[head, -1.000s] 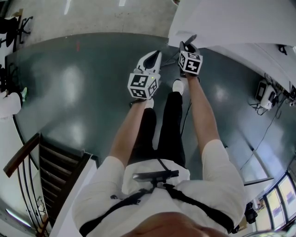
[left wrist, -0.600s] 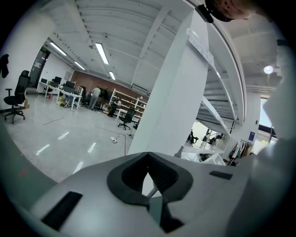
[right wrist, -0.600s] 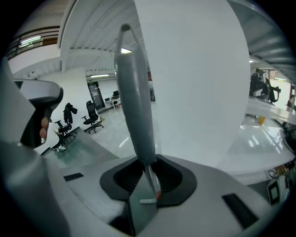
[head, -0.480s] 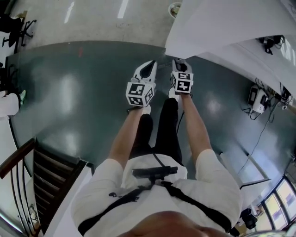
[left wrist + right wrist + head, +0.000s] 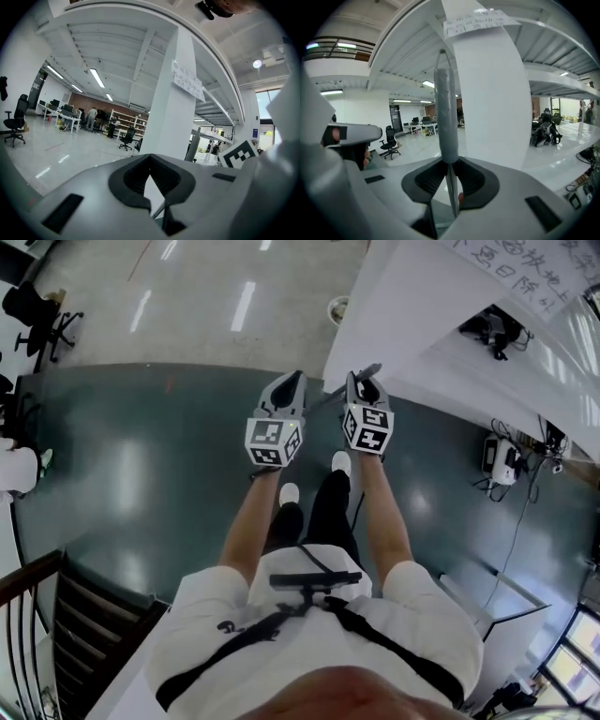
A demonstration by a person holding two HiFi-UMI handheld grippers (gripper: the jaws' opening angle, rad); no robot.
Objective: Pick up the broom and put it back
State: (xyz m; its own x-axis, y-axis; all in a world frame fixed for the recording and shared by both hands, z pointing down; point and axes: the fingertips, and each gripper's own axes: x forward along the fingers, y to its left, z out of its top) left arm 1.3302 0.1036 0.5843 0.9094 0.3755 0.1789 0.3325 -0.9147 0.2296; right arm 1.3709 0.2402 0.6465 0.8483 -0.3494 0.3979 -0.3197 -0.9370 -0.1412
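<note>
Left of the white pillar (image 5: 403, 306), the left gripper (image 5: 292, 382) is held out above the dark floor (image 5: 141, 456). Its jaws are closed tip to tip with nothing pinched between them. Just to its right, nearer the pillar, the right gripper (image 5: 450, 165) has its jaws narrow, clamped on the broom (image 5: 445, 112). They grip its thin pole directly under the thicker grey sleeve, which stands upright before the pillar.

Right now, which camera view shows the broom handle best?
The right gripper view: the grey broom handle stands upright in the middle, clamped in the right gripper. The head view shows only its tip past that gripper. The left gripper view shows just a thin piece of shaft, low in the gap of its jaws.
</note>
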